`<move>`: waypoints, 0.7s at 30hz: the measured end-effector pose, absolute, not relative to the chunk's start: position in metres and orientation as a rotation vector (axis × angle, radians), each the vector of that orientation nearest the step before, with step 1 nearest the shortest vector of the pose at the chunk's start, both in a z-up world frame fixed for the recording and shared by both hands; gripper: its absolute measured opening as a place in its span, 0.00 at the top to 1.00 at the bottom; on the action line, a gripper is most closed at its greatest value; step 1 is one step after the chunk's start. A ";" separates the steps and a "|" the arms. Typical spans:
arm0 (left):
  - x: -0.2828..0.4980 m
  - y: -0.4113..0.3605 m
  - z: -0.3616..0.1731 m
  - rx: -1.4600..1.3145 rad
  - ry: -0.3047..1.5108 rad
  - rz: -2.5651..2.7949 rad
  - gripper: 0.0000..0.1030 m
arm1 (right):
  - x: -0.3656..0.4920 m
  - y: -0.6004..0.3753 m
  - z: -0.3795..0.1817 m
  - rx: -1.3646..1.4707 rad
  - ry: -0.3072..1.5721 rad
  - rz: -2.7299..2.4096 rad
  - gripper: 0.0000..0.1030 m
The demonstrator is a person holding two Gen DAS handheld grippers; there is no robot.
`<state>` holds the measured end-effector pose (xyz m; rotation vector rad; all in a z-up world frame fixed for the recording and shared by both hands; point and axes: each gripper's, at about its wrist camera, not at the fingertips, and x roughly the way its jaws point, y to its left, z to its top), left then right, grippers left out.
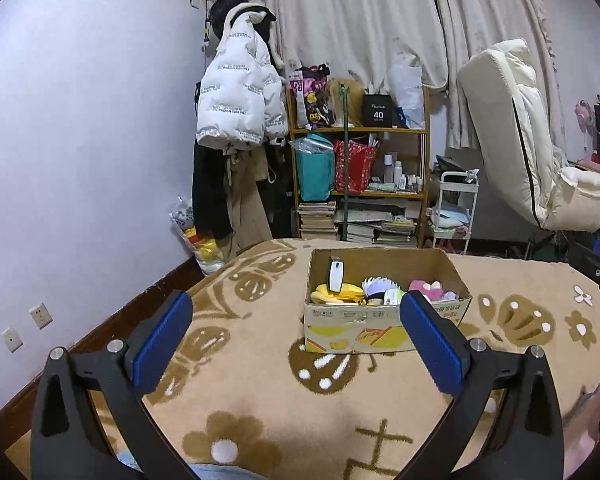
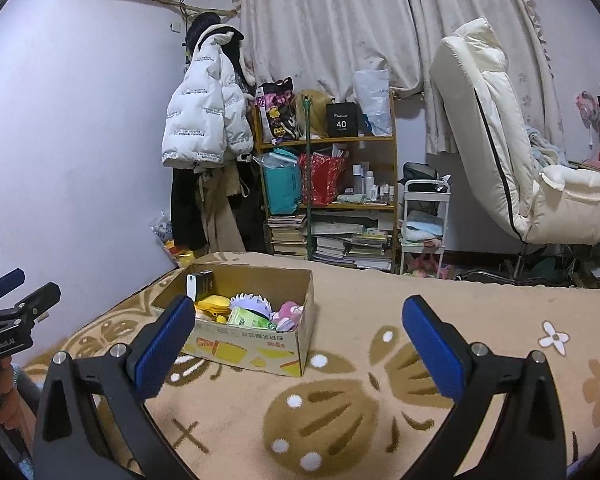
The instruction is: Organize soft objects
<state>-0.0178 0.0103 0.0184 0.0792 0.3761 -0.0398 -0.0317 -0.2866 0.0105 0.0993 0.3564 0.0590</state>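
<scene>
A cardboard box stands on a tan blanket with a brown pattern. Inside lie a yellow plush, a white-haired plush, a pink plush, a green packet and an upright white-and-black item. My left gripper is open, held short of the box with nothing between its fingers. My right gripper is open too, to the right of the box, and empty. The left gripper's body shows at the right wrist view's left edge.
Beyond the bed stand a wooden shelf with bags, bottles and books, a white puffer jacket hung on the wall, a small white cart and a cream recliner.
</scene>
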 end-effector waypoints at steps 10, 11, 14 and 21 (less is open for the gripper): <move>-0.012 0.008 0.014 0.094 0.390 -0.044 0.01 | -0.027 -0.290 0.003 0.114 0.374 0.057 0.00; -0.012 0.007 0.014 0.096 0.387 -0.043 0.01 | -0.027 -0.290 0.003 0.114 0.373 0.056 0.00; -0.013 0.007 0.014 0.095 0.386 -0.044 0.01 | -0.027 -0.291 0.003 0.112 0.373 0.056 0.00; -0.014 0.007 0.014 0.095 0.388 -0.034 0.01 | -0.027 -0.290 0.003 0.107 0.374 0.054 0.00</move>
